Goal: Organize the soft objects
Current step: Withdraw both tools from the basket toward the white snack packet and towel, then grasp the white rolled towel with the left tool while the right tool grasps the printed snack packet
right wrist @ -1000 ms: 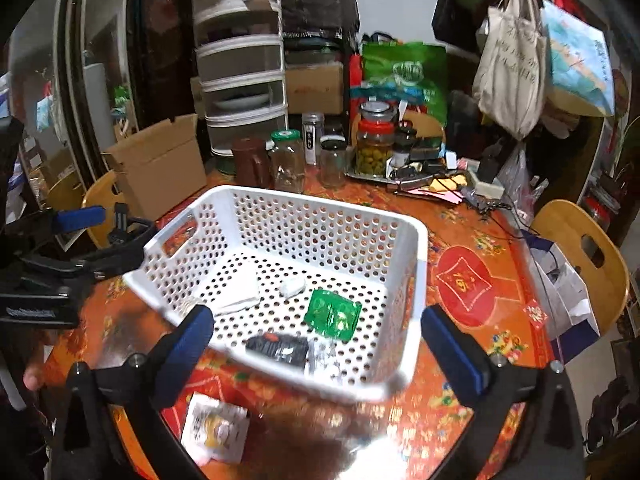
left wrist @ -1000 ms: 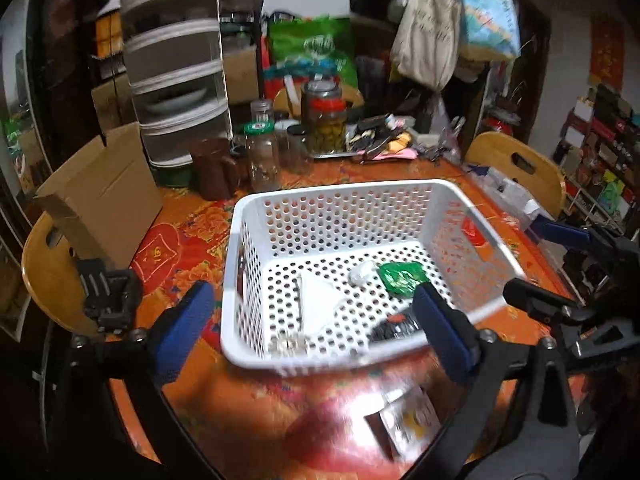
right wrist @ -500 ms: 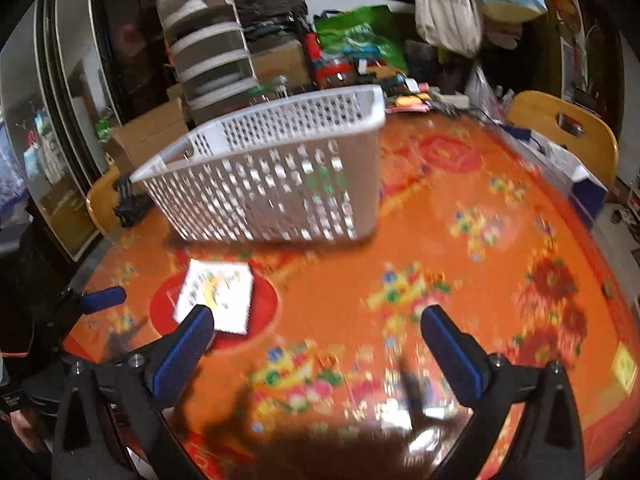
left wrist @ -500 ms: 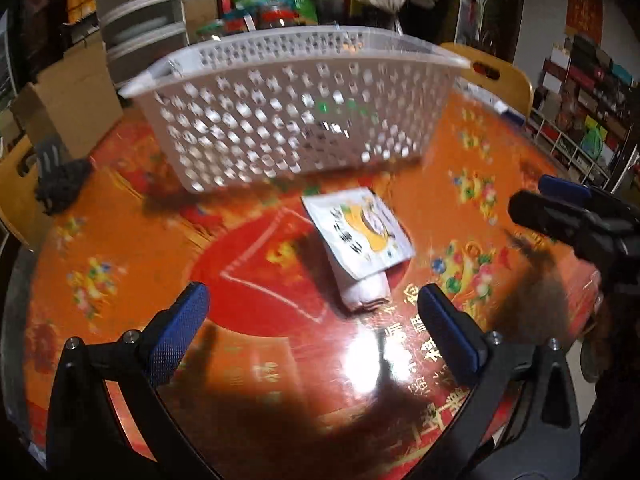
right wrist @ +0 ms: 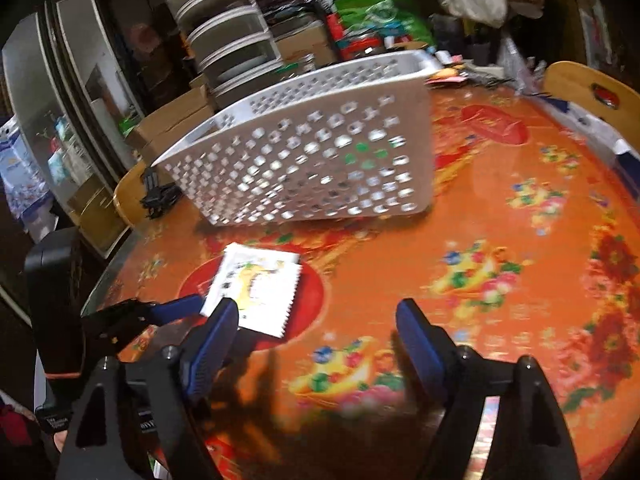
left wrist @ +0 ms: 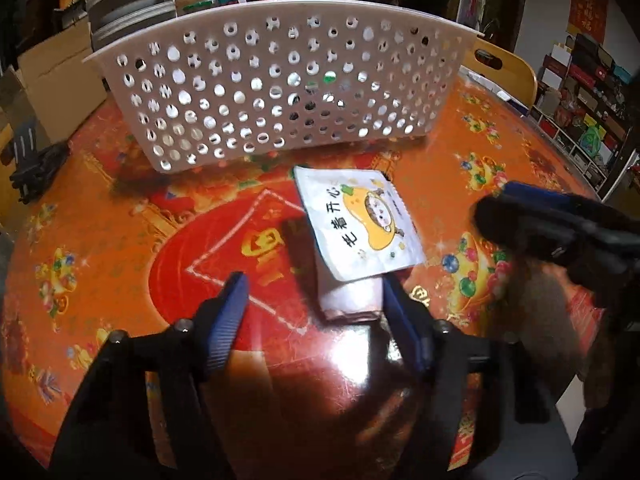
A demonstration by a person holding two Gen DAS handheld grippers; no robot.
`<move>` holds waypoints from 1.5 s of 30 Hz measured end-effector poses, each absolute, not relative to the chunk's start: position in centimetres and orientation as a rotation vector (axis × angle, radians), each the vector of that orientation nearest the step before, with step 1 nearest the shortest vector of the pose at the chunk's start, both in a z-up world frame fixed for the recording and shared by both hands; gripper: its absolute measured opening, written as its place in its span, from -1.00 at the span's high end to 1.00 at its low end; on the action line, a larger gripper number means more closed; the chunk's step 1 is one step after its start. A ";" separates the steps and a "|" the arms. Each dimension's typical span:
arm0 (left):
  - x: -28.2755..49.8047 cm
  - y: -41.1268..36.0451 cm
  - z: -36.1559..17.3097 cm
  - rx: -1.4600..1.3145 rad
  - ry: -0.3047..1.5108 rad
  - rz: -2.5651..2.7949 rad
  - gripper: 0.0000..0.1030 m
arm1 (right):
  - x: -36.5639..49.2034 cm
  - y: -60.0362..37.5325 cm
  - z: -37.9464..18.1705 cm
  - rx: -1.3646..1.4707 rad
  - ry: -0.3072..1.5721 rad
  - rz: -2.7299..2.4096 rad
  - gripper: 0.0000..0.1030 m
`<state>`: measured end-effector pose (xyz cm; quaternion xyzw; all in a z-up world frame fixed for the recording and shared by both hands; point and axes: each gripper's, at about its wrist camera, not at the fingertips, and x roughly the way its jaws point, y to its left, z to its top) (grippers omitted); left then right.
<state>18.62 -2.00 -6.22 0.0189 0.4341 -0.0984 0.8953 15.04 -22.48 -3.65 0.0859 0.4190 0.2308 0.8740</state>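
Note:
A white soft packet [left wrist: 360,224] with a yellow cartoon print lies flat on the orange table, just in front of the white perforated basket [left wrist: 280,100]. My left gripper [left wrist: 316,304] is low over the table with its jaws closing. The packet's near folded end sits between them, close to the right pad and well clear of the left one. In the right wrist view the packet [right wrist: 256,284] lies by the left finger of my right gripper [right wrist: 320,324]. Those jaws are closing too, with only bare table between them. A green item shows through the basket's [right wrist: 312,160] holes.
A black clamp-like object [left wrist: 32,168] lies at the table's left edge. Cardboard boxes [right wrist: 176,120], stacked plastic drawers [right wrist: 232,52], bags and clutter stand behind the basket. A wooden chair [right wrist: 588,88] stands at the far right. The table's rim curves near on both sides.
Both grippers have dropped from above the basket to the table in front of it. Both pairs of jaws are narrower. The packet now lies at the left gripper's fingertips.

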 end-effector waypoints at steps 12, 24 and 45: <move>18.5 -0.9 -6.3 -0.003 0.892 -0.249 -0.07 | 17.5 -17.6 -6.0 0.197 0.973 0.581 -0.06; 18.5 -0.9 -6.5 0.002 0.891 -0.245 -0.07 | 15.8 -19.4 -4.7 0.175 0.817 0.547 0.86; 16.1 0.2 -4.9 -0.063 0.729 -0.284 0.49 | 14.6 -22.9 -3.4 0.211 0.674 0.521 0.96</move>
